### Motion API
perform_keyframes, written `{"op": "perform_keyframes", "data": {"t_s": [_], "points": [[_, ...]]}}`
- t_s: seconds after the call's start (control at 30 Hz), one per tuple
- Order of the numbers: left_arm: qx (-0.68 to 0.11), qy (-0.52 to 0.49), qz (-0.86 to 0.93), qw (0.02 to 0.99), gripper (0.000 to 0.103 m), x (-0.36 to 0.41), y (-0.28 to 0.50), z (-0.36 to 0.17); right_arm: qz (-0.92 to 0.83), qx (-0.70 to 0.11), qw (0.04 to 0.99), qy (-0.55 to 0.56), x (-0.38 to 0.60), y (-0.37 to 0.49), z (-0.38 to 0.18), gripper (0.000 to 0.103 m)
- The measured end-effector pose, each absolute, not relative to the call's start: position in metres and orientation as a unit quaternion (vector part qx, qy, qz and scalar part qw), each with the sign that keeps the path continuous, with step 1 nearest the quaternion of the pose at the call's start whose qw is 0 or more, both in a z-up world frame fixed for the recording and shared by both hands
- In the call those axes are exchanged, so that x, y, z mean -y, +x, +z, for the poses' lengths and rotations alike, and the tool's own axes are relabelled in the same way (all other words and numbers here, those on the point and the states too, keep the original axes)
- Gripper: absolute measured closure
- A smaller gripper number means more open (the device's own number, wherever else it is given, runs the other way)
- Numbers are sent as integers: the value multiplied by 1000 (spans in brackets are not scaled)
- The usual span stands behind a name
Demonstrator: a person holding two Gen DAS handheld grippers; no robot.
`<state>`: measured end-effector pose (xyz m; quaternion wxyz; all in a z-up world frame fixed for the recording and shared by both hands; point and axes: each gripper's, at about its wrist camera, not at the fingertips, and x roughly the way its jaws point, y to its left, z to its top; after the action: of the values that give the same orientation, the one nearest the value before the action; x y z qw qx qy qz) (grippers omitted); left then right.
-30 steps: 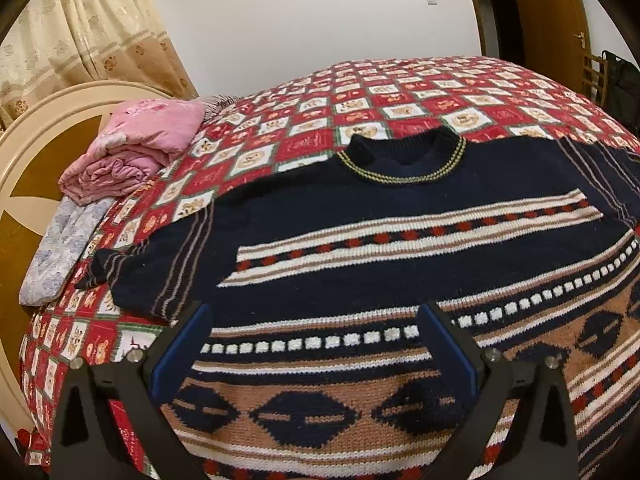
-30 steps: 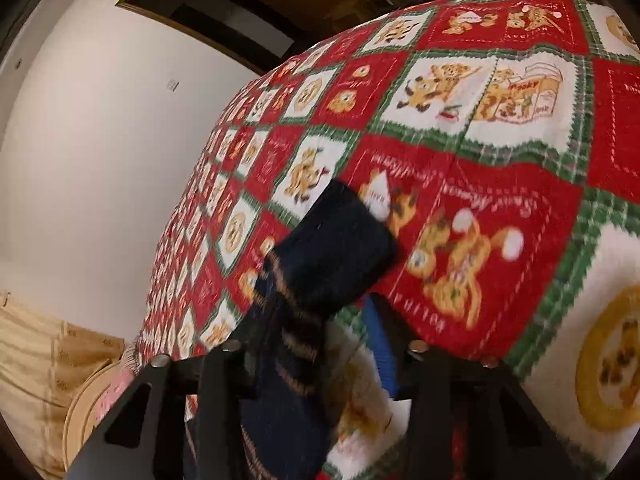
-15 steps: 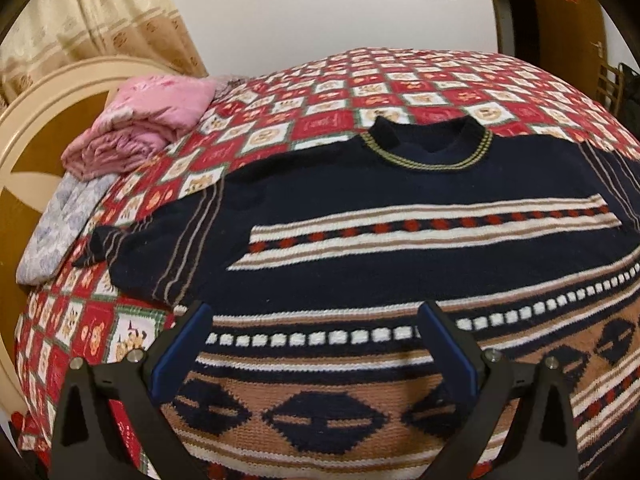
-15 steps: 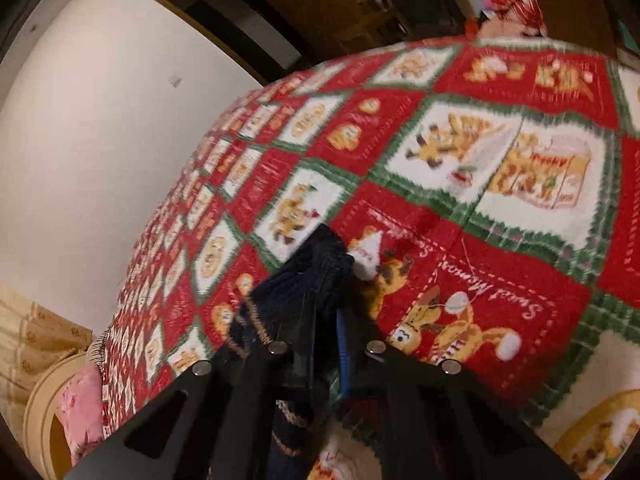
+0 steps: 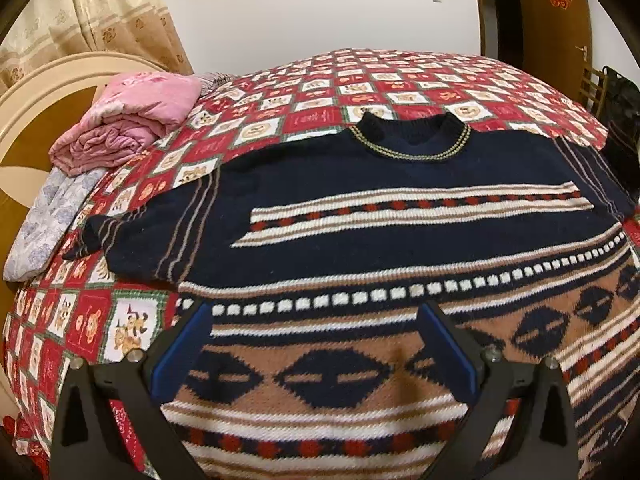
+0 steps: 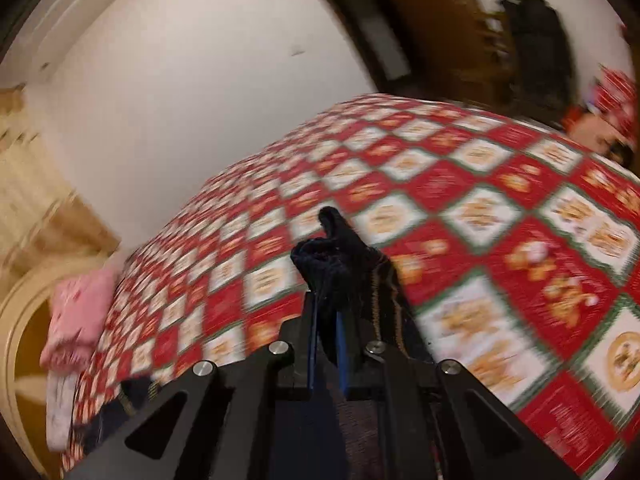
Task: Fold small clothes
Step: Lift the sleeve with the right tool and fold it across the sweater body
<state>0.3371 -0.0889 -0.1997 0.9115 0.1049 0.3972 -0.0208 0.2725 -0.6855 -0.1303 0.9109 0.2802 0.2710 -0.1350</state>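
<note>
A navy knit sweater (image 5: 400, 240) with white, red and tan bands lies flat, front up, on the red checked bedspread (image 5: 360, 80), collar away from me. Its left sleeve (image 5: 120, 232) lies out to the left. My left gripper (image 5: 316, 344) is open and empty, hovering above the sweater's lower patterned part. My right gripper (image 6: 326, 320) is shut on the sweater's right sleeve cuff (image 6: 336, 248), held lifted above the bedspread (image 6: 520, 220). The right wrist view is motion-blurred.
A folded pink quilt (image 5: 128, 120) and a pale floral pillow (image 5: 48, 216) lie at the bed's left by the curved headboard (image 5: 24, 128). A white wall, a brown door (image 5: 556, 20) and a chair (image 5: 596, 88) stand beyond the bed.
My right gripper has shut on the sleeve cuff and lifted it, swinging over the bed. My left gripper has drawn back a little above the sweater, still open.
</note>
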Motion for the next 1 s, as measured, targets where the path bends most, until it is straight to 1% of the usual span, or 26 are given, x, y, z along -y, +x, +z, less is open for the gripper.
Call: {"op": "perform_keyframes", "data": {"t_s": [0.13,0.27,0.47,0.7,0.77,0.83,0.9,0.93,0.97,1.0], "points": [[-396,104,-22,912,0,78,333,-198,-88,-286,921,250,616,296,-120,95],[-395,96,-24,913,0,68,330,-197,-47,-305,923,231,551,317,-126,95],[-390,97,-19,916,0,54,328,-196,-6,-347,918,191,466,342,-160,95],[-399,81,-40,912,0,49,335,-197,14,-383,907,174,422,355,-208,95],[-404,77,-48,910,0,54,340,-198,21,-403,902,154,412,360,-219,95],[-412,66,-67,906,0,61,345,-199,36,-441,885,146,406,364,-234,93],[-419,59,-77,903,0,72,352,-197,55,-449,879,152,410,355,-236,78],[-418,57,-87,902,0,78,354,-195,66,-445,878,163,413,349,-234,59],[-416,57,-90,903,0,84,356,-194,79,-439,877,178,419,340,-230,46],[-411,59,-91,905,0,92,358,-192,93,-430,878,190,425,332,-224,44]]}}
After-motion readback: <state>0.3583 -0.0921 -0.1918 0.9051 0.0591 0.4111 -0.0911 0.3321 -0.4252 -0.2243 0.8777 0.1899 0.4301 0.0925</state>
